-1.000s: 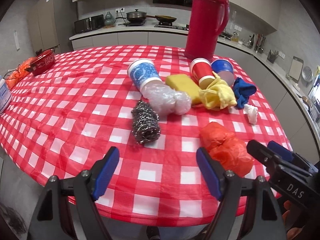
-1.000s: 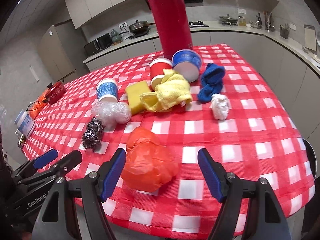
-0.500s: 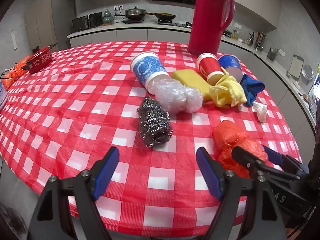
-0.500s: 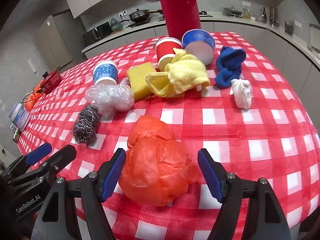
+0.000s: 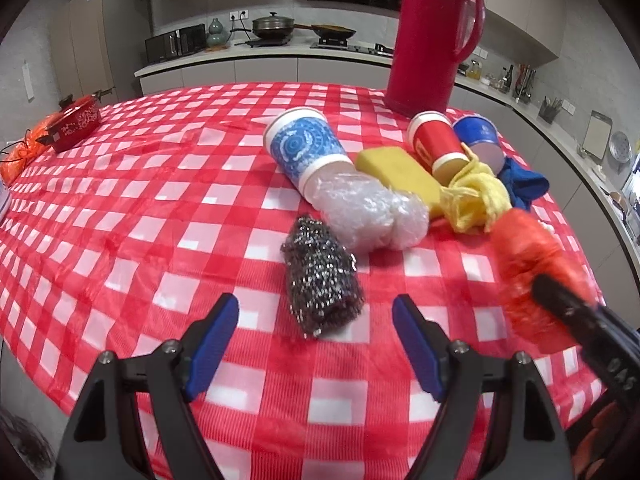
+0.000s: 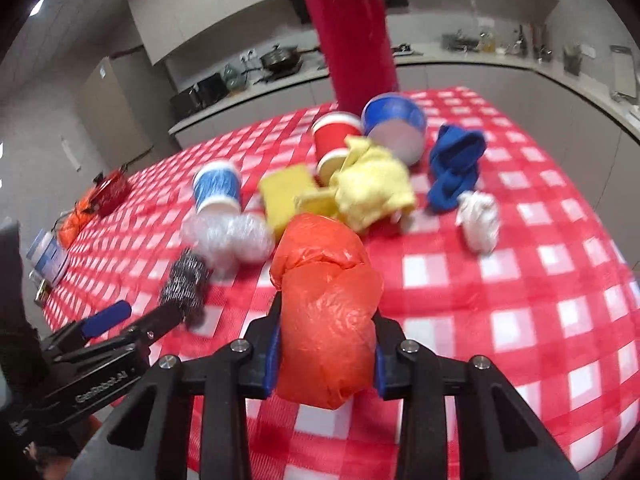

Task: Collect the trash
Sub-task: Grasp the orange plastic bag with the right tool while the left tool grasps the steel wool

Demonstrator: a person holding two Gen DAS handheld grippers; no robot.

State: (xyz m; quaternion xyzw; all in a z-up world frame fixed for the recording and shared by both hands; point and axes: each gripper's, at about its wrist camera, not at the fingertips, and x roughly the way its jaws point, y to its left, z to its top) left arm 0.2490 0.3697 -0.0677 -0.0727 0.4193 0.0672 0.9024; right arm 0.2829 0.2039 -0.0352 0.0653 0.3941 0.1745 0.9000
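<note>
A crumpled orange plastic bag (image 6: pixel 328 320) sits between the blue pads of my right gripper (image 6: pixel 324 344). The jaws are closing and press it from both sides. In the left wrist view the same bag (image 5: pixel 532 264) shows at the right with a black finger across it. My left gripper (image 5: pixel 316 340) stands open just short of a steel-wool scourer (image 5: pixel 320 280), holding nothing. A clear plastic wad (image 5: pixel 368 216) lies behind the scourer, and a white crumpled tissue (image 6: pixel 478 220) lies to the right.
On the red checked tablecloth (image 5: pixel 160 240) lie a blue-white cup (image 5: pixel 308 152), a red cup (image 5: pixel 436 144), a blue cup (image 5: pixel 480 136), a yellow sponge (image 5: pixel 396 172), a yellow cloth (image 5: pixel 476 200) and a blue cloth (image 5: pixel 524 184). A red thermos (image 5: pixel 432 36) stands behind; a red pot (image 5: pixel 76 124) sits far left.
My right gripper's jaws have closed from wide apart onto the orange bag. My left gripper has moved forward and down, so the scourer now lies close in front of its fingers.
</note>
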